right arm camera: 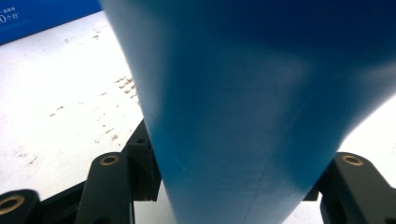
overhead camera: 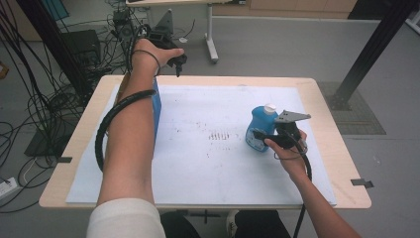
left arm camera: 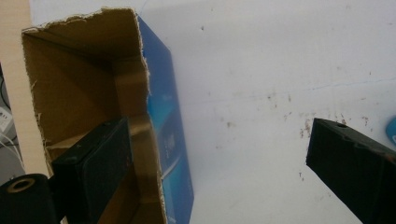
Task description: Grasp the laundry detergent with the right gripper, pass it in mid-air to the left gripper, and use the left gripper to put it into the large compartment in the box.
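A blue bottle [overhead camera: 259, 125] with a white cap [overhead camera: 270, 107] stands upright on the right half of the white sheet [overhead camera: 198, 168]. My right gripper [overhead camera: 258, 135] comes at it from the near right and is shut on its lower body; in the right gripper view the bottle [right arm camera: 252, 93] sits tight between both jaws of this gripper [right arm camera: 233, 191]. An open cardboard box with blue sides [overhead camera: 156, 106] stands at the sheet's left edge. My left gripper [overhead camera: 176, 60] hangs high over it, open; in the left gripper view its one jaw lies over the box's brown inside [left arm camera: 79, 84], the other over the sheet.
The sheet covers most of a light wooden table [overhead camera: 344, 168]. Several cables [overhead camera: 29, 114] and dark gear lie on the floor to the left. A black post [overhead camera: 371, 49] rises at the back right, and another table's white leg [overhead camera: 211, 34] stands behind.
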The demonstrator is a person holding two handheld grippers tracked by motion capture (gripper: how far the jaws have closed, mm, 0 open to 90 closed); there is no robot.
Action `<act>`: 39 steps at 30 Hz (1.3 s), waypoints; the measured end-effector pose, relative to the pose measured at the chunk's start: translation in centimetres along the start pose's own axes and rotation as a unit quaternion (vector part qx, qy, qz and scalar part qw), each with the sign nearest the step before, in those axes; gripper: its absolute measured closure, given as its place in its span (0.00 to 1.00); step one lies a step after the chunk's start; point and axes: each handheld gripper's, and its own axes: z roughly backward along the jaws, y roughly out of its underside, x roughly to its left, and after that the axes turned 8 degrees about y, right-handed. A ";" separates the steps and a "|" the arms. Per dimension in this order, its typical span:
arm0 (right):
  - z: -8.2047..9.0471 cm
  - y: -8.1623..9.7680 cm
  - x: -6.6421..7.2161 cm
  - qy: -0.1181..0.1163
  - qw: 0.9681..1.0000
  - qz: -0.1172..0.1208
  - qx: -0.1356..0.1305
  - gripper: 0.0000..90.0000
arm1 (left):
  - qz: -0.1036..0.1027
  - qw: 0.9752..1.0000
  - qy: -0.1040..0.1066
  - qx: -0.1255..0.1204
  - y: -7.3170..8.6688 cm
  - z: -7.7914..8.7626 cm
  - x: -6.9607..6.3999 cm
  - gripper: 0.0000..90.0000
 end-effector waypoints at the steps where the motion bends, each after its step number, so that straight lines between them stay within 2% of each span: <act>1: 0.0 0.0 0.0 0.000 1.000 0.000 0.000 0.46 | 0.000 1.000 0.000 0.000 0.0 0.0 0.0 0.08; 39: 0.0 0.2 0.2 0.009 1.000 -0.001 -0.008 0.48 | -0.002 1.000 -0.008 -0.001 0.2 0.5 -0.1 0.08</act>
